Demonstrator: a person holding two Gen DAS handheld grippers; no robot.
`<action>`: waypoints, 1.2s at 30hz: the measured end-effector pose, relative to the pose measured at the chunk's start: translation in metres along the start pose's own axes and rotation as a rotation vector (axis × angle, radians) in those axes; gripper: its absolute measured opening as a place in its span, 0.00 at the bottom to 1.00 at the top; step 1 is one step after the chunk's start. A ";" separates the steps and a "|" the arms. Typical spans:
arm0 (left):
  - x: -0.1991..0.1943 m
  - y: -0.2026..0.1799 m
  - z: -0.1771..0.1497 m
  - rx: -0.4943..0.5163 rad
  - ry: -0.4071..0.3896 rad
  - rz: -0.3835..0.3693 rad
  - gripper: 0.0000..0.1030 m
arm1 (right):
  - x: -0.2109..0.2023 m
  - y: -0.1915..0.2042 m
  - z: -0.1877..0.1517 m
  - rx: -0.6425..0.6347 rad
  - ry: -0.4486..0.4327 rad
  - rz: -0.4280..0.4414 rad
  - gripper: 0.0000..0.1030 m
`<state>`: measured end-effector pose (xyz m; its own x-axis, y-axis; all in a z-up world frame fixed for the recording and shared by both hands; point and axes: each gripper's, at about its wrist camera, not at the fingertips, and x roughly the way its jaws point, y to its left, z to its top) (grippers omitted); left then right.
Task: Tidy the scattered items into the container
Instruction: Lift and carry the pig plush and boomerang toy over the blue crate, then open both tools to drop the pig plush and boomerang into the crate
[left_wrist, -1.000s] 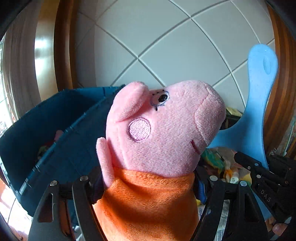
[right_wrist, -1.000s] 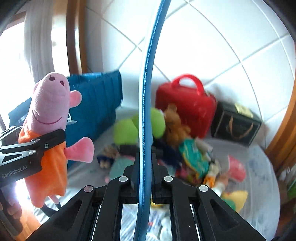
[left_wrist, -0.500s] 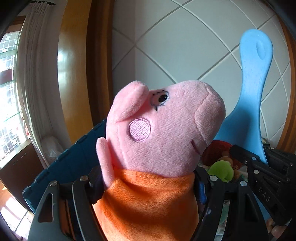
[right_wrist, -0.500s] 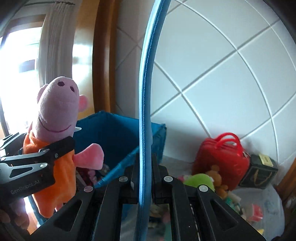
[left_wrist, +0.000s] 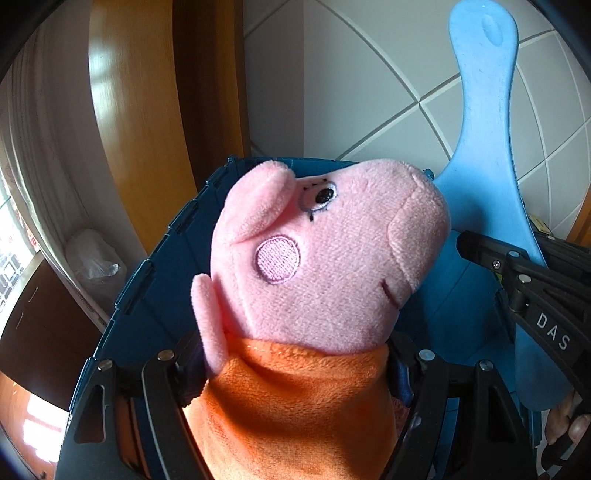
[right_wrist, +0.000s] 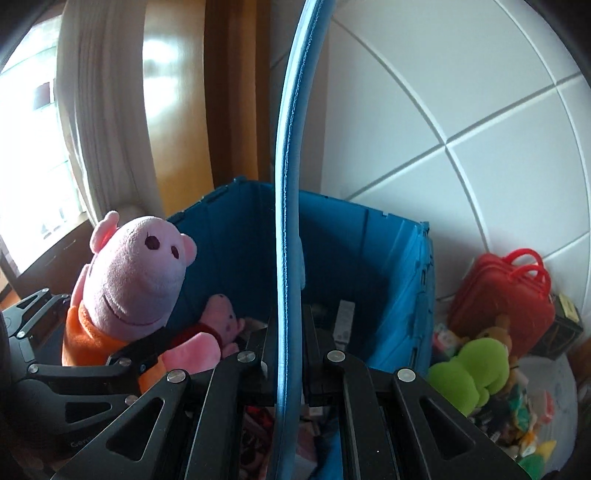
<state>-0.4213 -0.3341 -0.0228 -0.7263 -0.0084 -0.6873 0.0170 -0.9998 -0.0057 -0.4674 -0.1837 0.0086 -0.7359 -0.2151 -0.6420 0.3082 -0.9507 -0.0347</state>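
Note:
My left gripper (left_wrist: 295, 369) is shut on a pink pig plush (left_wrist: 325, 258) in an orange dress, gripped at the body. The plush hangs at the near left rim of the blue bin (right_wrist: 391, 280), whose wall (left_wrist: 159, 280) shows behind it in the left wrist view. My right gripper (right_wrist: 286, 354) is shut on a flat light-blue plastic paddle (right_wrist: 291, 147), seen edge-on and rising upward. In the left wrist view the paddle (left_wrist: 484, 122) stands broadside at the right, with the right gripper (left_wrist: 517, 273) clamped on its lower part. In the right wrist view the left gripper (right_wrist: 122, 365) holds the plush (right_wrist: 136, 280).
A small pink pig toy (right_wrist: 218, 321) and other items lie inside the bin. Right of the bin sits a pile: a green plush (right_wrist: 472, 369), a red toy case (right_wrist: 506, 299), a dark box (right_wrist: 565, 328). A wooden frame (left_wrist: 140, 129) and a curtain (right_wrist: 107, 110) stand at the left.
Both grippers have swung left with their loads. The bin has come from the left side to right ahead of both grippers, and the toy pile has slid off to the right.

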 end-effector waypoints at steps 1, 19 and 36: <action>0.004 0.002 0.001 0.003 0.004 -0.005 0.74 | 0.005 0.001 0.002 0.003 0.008 -0.013 0.08; 0.023 -0.005 0.031 0.036 0.046 -0.033 0.94 | 0.058 -0.024 0.021 0.049 0.105 -0.113 0.19; 0.003 -0.012 0.013 0.038 0.027 -0.058 0.94 | 0.023 -0.017 0.012 0.038 0.089 -0.113 0.64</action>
<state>-0.4330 -0.3228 -0.0151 -0.7064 0.0492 -0.7061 -0.0511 -0.9985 -0.0184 -0.4967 -0.1755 0.0032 -0.7075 -0.0867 -0.7014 0.2021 -0.9758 -0.0832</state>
